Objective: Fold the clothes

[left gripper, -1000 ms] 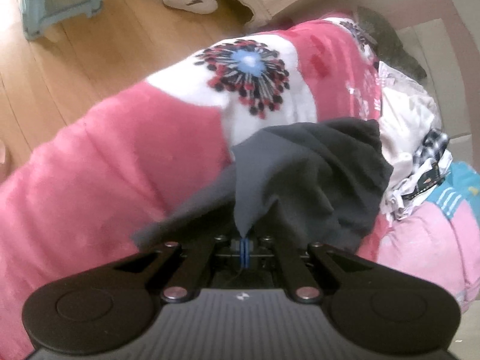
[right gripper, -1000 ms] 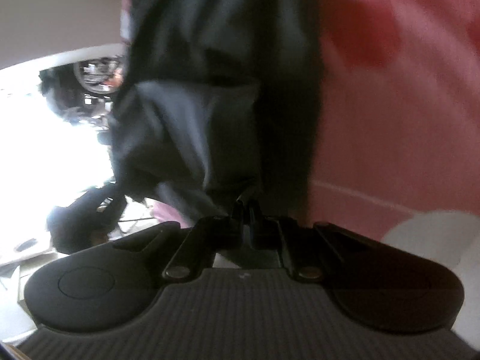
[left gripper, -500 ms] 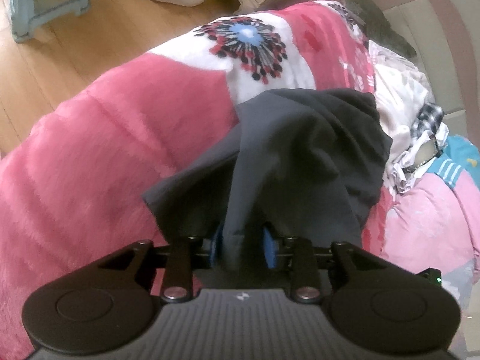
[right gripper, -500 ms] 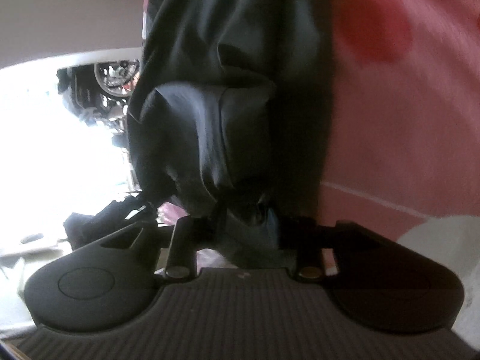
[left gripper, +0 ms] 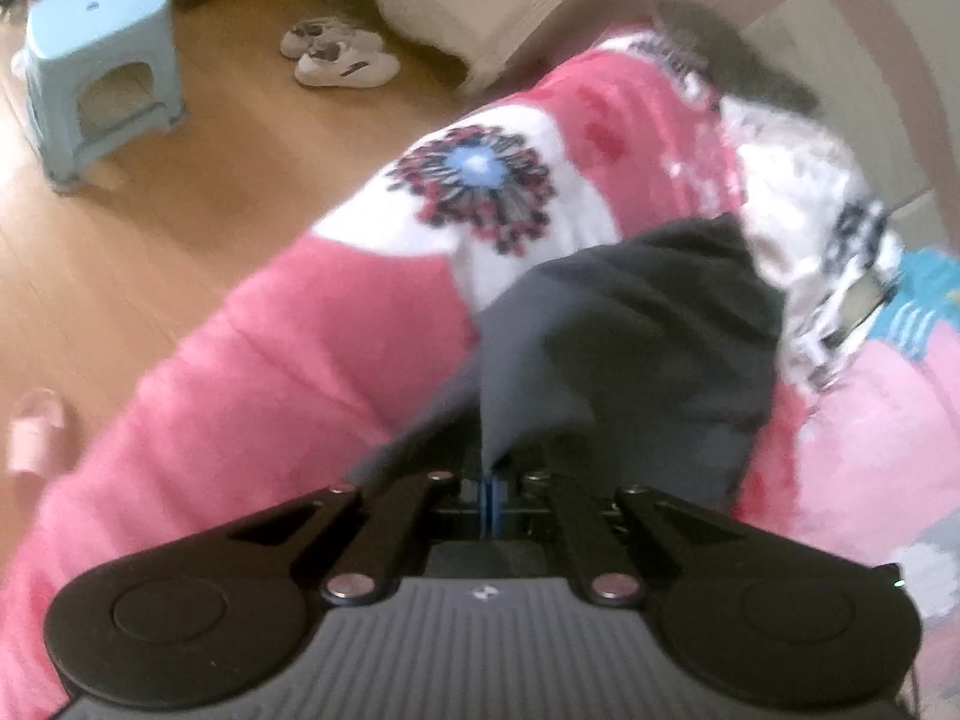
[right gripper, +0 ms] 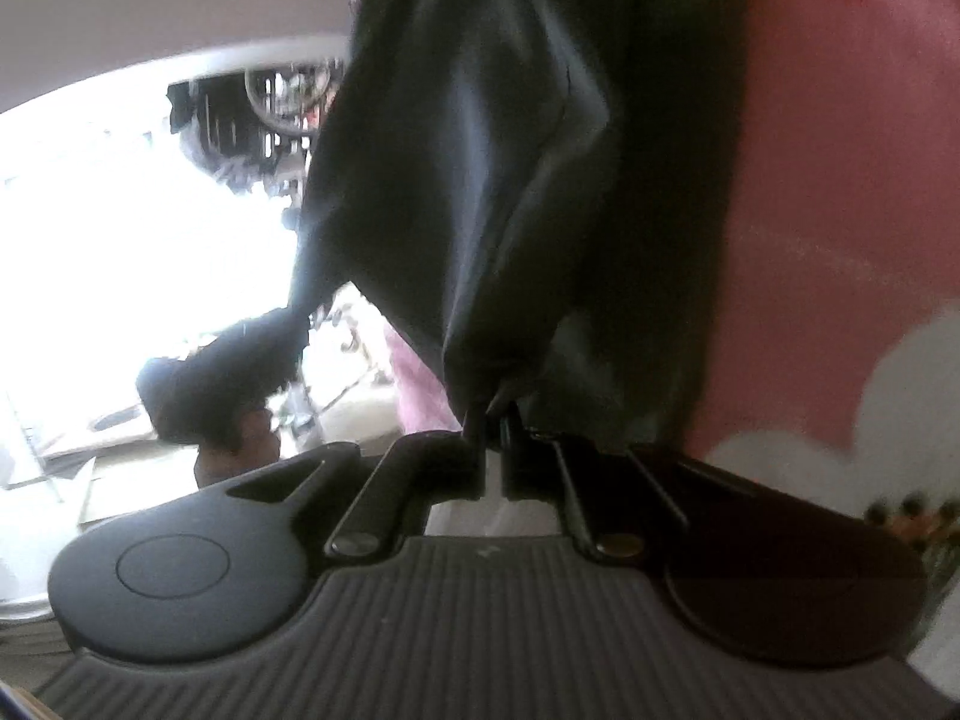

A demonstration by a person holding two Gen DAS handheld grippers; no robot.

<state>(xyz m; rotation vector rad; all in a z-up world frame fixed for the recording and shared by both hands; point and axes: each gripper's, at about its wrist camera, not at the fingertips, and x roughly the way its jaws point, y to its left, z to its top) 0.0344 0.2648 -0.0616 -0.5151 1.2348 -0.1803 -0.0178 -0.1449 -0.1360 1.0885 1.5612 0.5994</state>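
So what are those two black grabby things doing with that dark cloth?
A person is folding clothes on a bed. The left tool and the right tool are each pinched shut on an edge of the dark grey fabric garment, lifting it off the fluffy pink flowered blanket. It is bunched, not folded yet.

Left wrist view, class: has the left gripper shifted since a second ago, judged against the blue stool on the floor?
Yes. The blue stool now shows whole and lower in the frame, so the left gripper has drawn back from it.
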